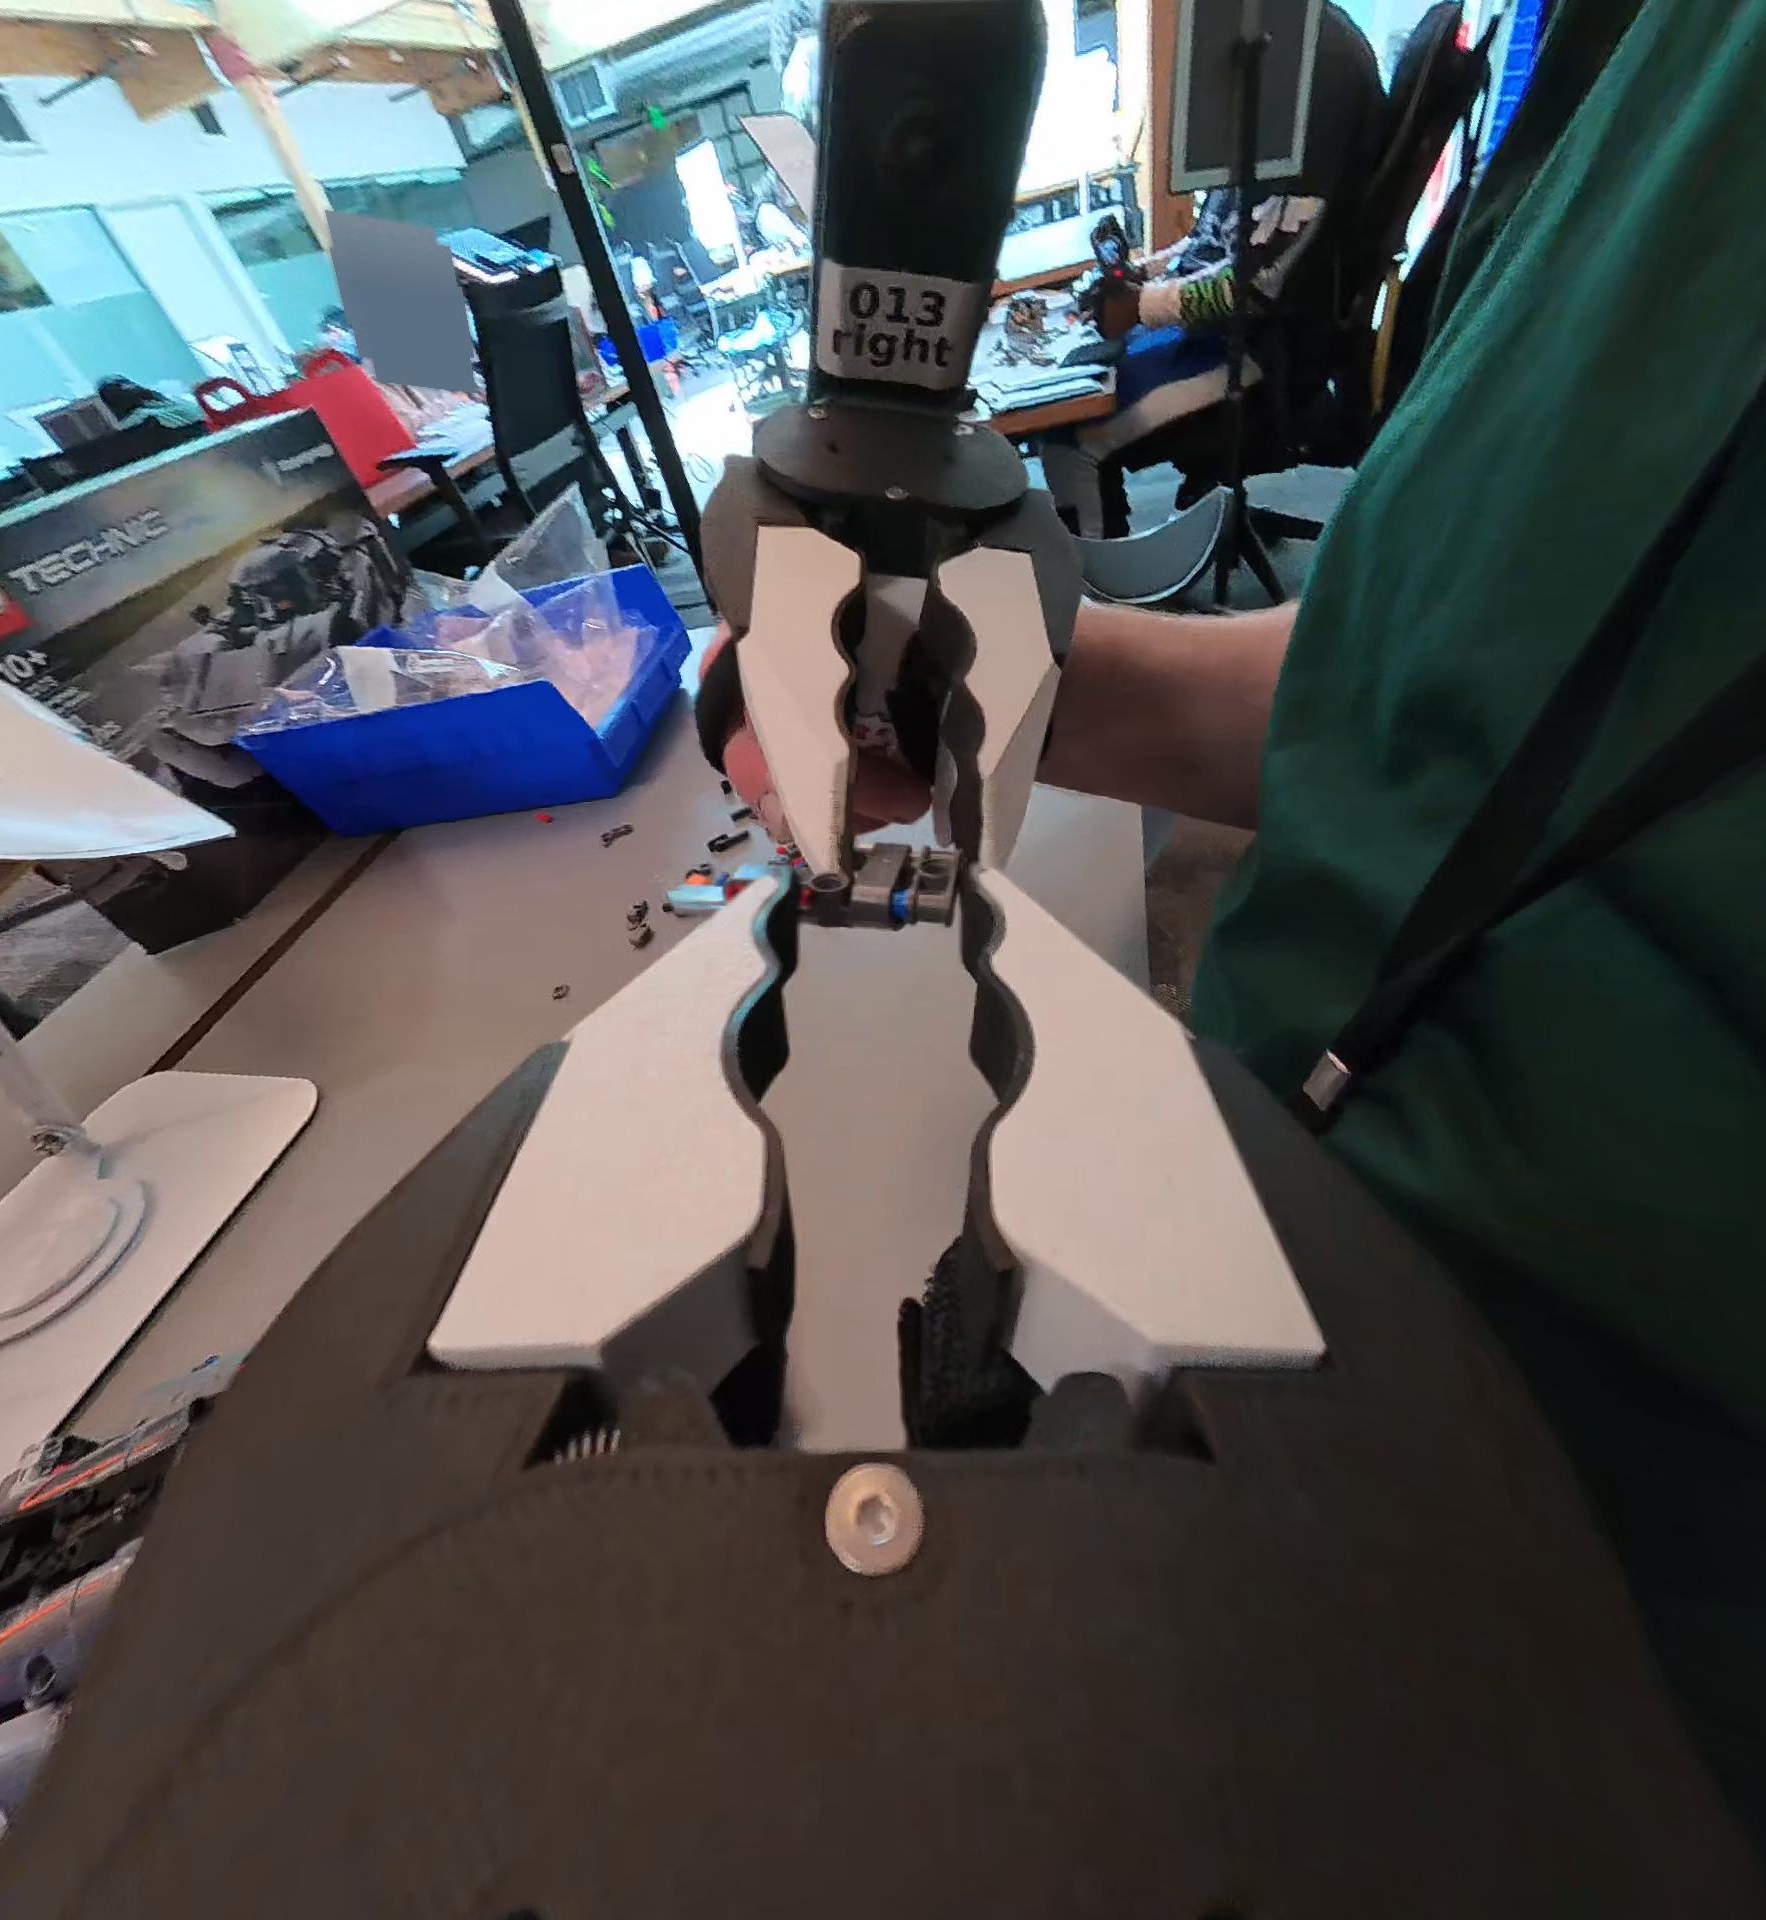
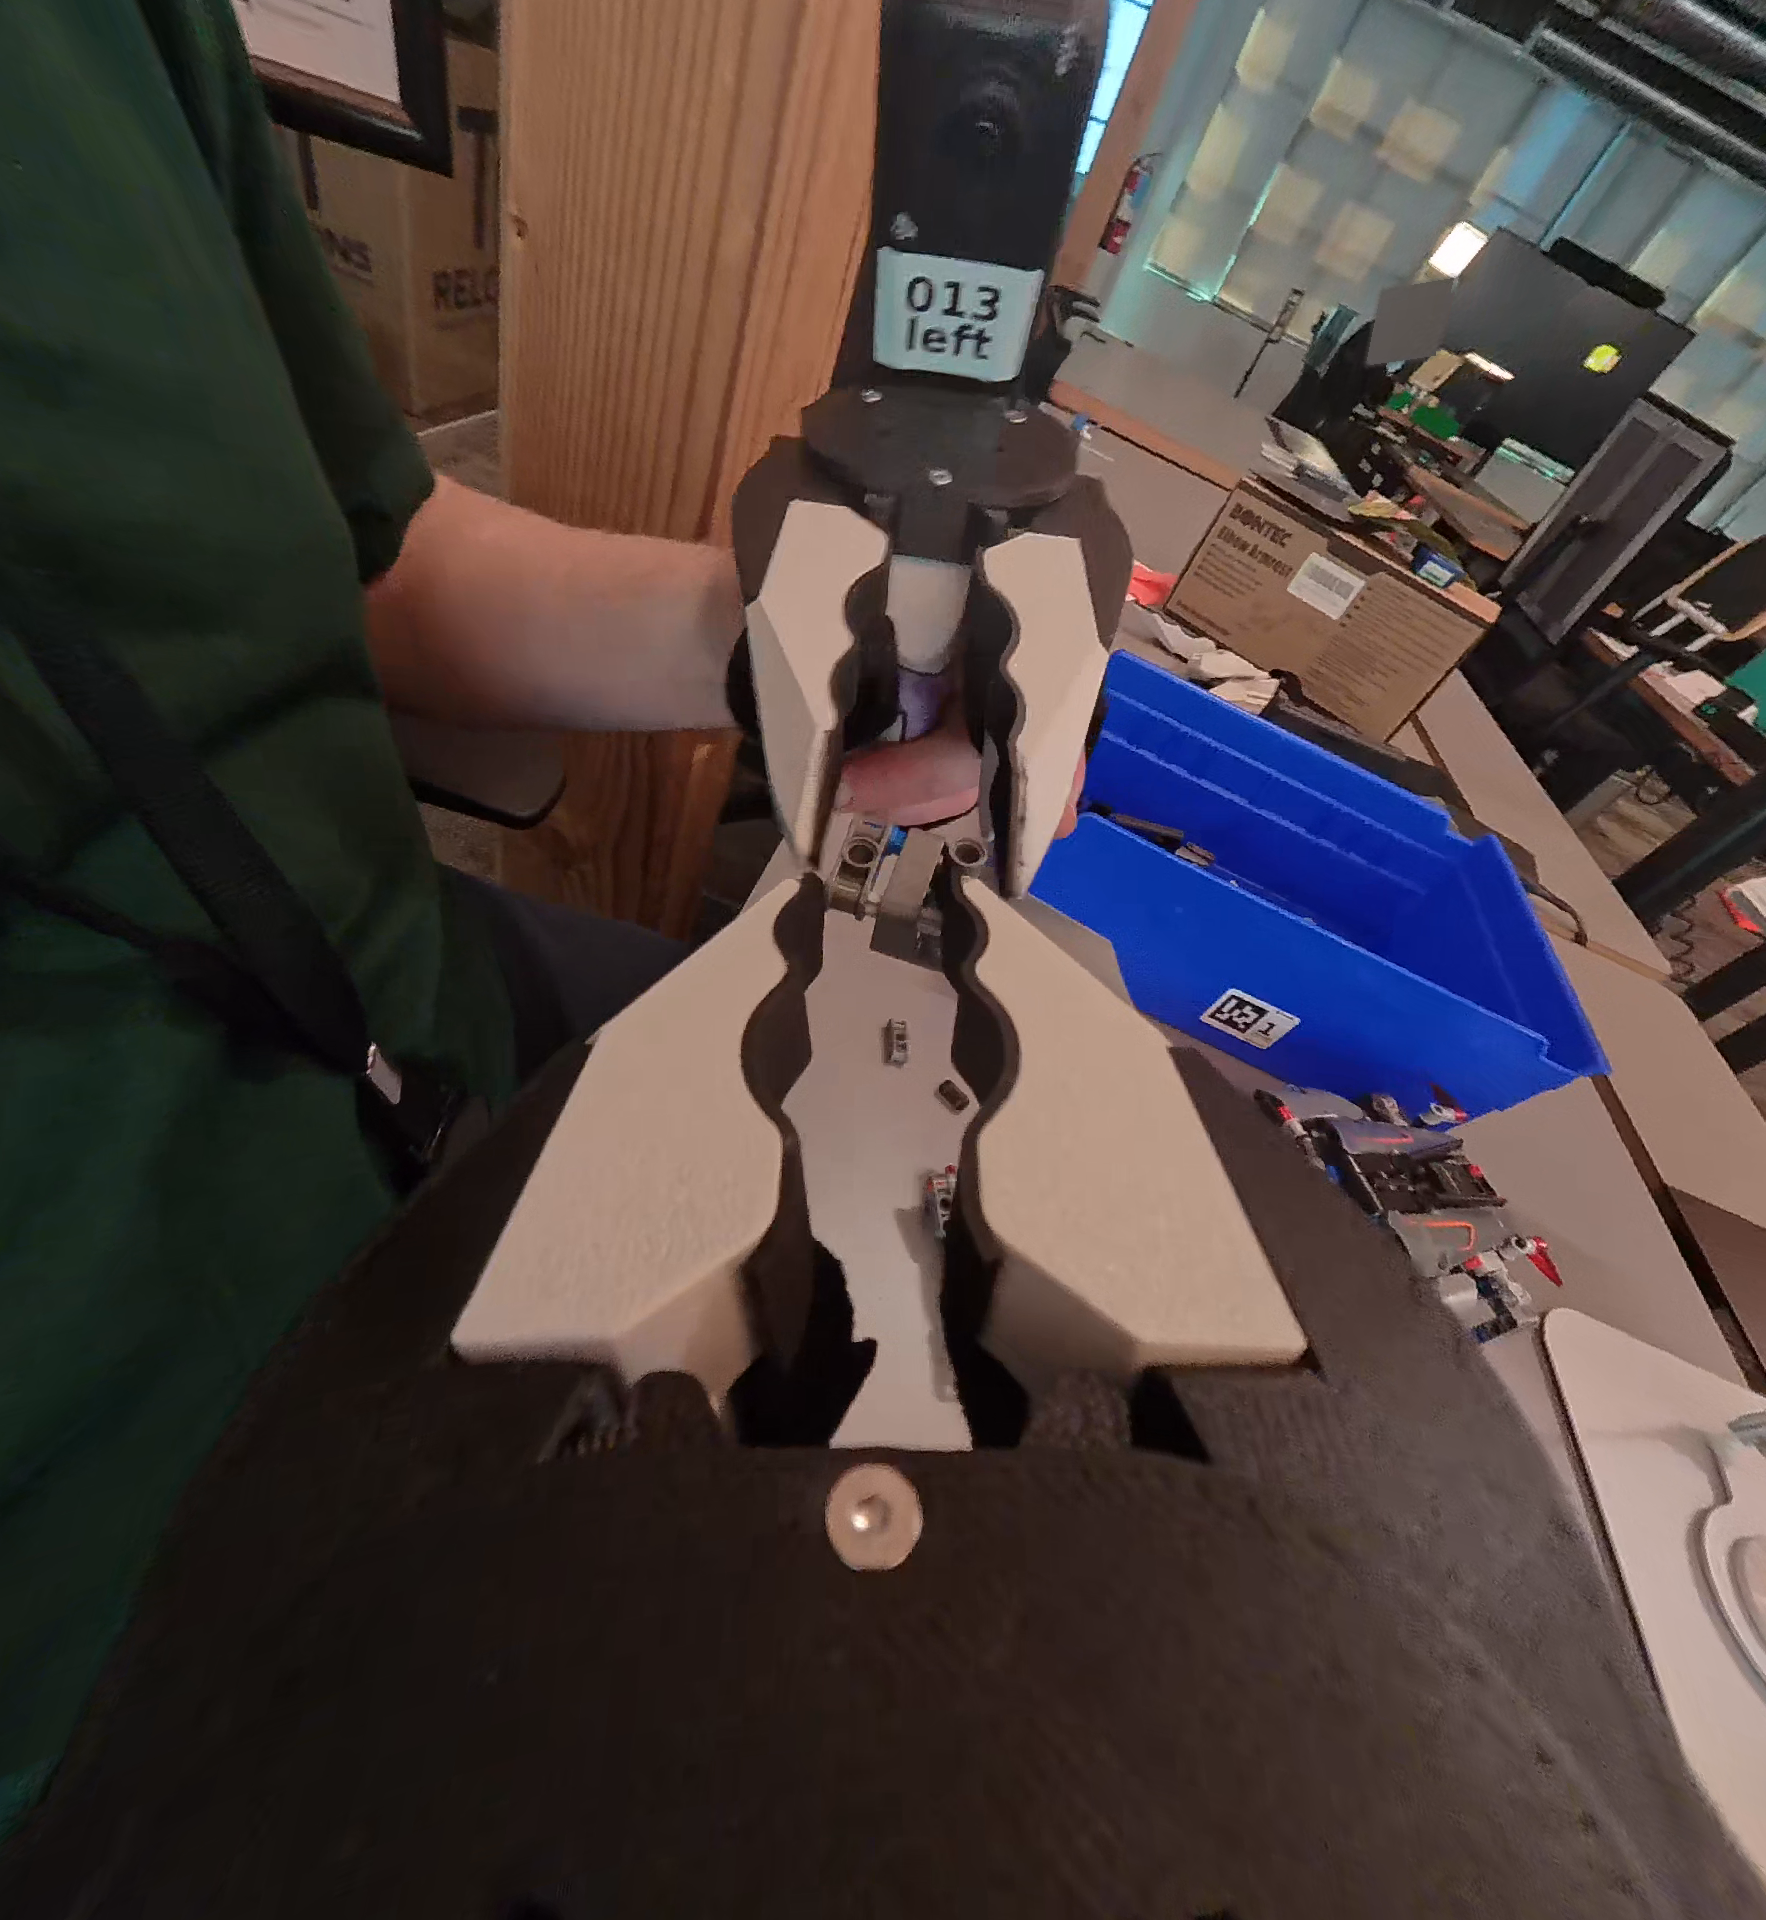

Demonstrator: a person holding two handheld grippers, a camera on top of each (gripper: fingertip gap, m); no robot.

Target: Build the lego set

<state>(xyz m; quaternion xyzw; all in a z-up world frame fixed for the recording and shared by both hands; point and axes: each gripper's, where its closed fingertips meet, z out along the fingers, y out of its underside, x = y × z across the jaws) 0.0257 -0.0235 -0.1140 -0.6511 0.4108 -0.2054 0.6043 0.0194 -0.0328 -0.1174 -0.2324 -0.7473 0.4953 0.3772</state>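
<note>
Two white-and-black two-finger grippers meet tip to tip above the grey table [image 1: 422, 997], and between them is one small grey Lego assembly with blue pins [image 1: 884, 885] — the landmark for what follows.

The left gripper [image 1: 884, 899] has its fingers closed on the outer ends of the assembly, with only the width of the piece between the tips. The right gripper [image 1: 905, 852] comes down on the assembly from the opposite side; its tips are narrowly parted and touch the top of the piece, but whether they pinch it I cannot tell. From the right wrist view the same assembly [image 2: 884, 883] sits at the junction of the right gripper [image 2: 884, 899] and left gripper [image 2: 905, 852].

Left of the assembly, in the left wrist view: one blue plastic bin holding clear bags [image 1: 474, 717], one dark printed Lego box [image 1: 152, 613] behind it, and roughly a dozen small loose parts [image 1: 640, 914] scattered on the table.

In the right wrist view, two blue bins [image 2: 1305, 935] stand to the right of the assembly — one partly built dark model with red accents [image 2: 1419, 1184] lies just beyond them.
</note>
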